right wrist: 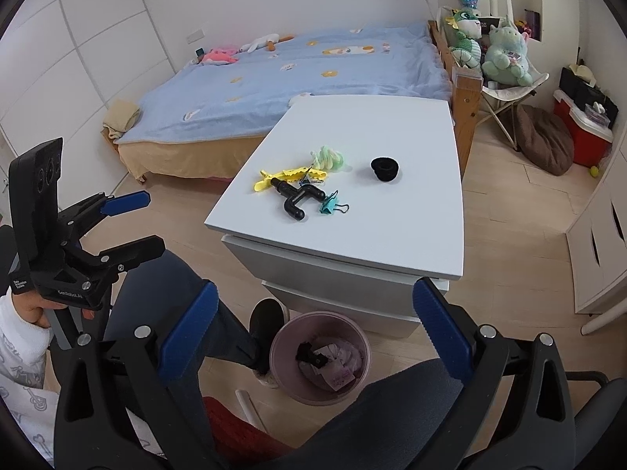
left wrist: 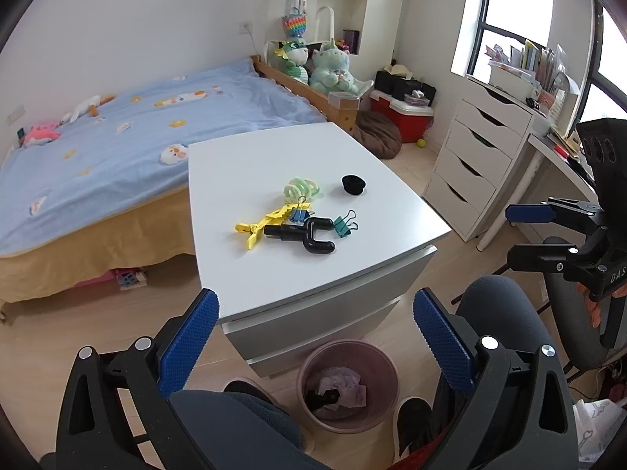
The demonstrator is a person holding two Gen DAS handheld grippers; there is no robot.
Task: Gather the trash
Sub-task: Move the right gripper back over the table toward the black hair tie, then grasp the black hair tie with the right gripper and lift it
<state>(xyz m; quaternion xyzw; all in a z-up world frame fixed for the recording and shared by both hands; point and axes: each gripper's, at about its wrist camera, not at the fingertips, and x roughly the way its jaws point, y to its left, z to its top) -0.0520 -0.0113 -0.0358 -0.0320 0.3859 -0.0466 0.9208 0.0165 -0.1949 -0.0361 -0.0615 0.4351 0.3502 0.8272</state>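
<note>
A pink trash bin (left wrist: 347,385) (right wrist: 319,358) stands on the floor in front of the white cabinet (left wrist: 298,156) (right wrist: 376,235); it holds crumpled paper and a black piece. On the cabinet top lie a black U-shaped part (left wrist: 307,235) (right wrist: 298,197), a yellow clip (left wrist: 266,223) (right wrist: 286,176), a teal binder clip (left wrist: 345,225) (right wrist: 333,205), a blue binder clip (left wrist: 298,213), a green hair tie (left wrist: 301,190) (right wrist: 329,158) and a black cap (left wrist: 352,185) (right wrist: 385,168). My left gripper (left wrist: 313,337) (right wrist: 131,227) is open and empty above the bin. My right gripper (right wrist: 313,331) (left wrist: 529,235) is open and empty.
A bed with a blue blanket (left wrist: 117,137) (right wrist: 294,78) lies behind the cabinet. A white drawer unit (left wrist: 478,164) stands at the right. My knees and shoes flank the bin. A brown cushion (right wrist: 544,139) and red box (right wrist: 584,129) sit on the floor.
</note>
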